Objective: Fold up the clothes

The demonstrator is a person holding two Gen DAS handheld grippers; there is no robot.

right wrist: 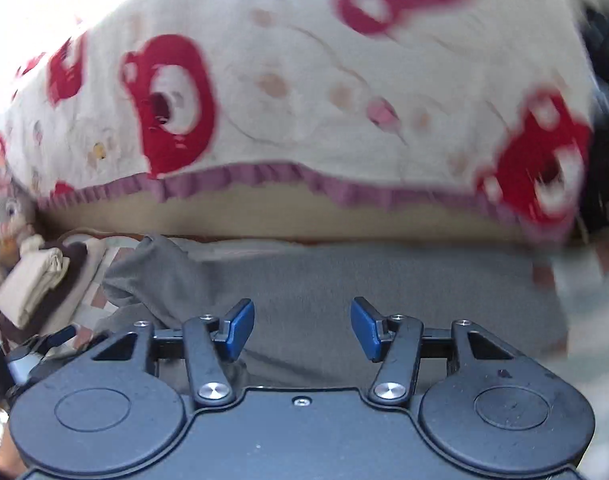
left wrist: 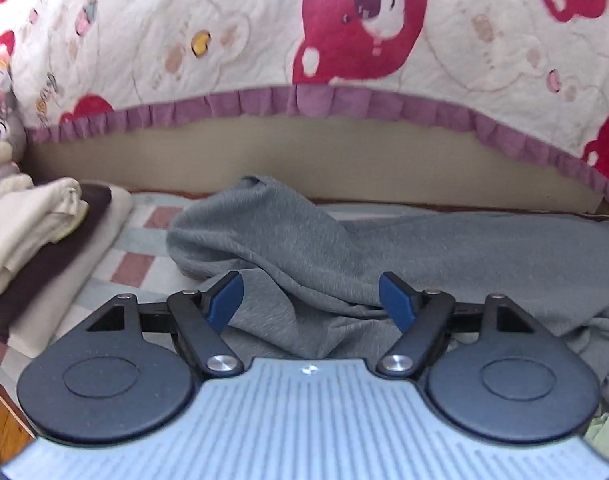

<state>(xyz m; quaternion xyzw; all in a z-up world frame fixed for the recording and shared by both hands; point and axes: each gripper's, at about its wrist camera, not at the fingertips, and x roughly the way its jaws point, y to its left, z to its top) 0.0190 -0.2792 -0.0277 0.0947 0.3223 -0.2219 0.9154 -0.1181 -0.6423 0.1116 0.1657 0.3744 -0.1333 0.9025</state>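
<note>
Grippers, left (left wrist: 311,300) and right (right wrist: 302,328), hover low over grey garment (left wrist: 424,252), fingers apart.

Both views are lit by soft daylight, and the upper left corners are washed out to white. Straight edges are bowed by the fisheye lens, and dark corners are seen at the frame borders. The left wrist view is fairly sharp, with slight softness on the bear-print blanket (left wrist: 224,40). The right wrist view is smeared by motion blur, most heavily at the right side.
</note>
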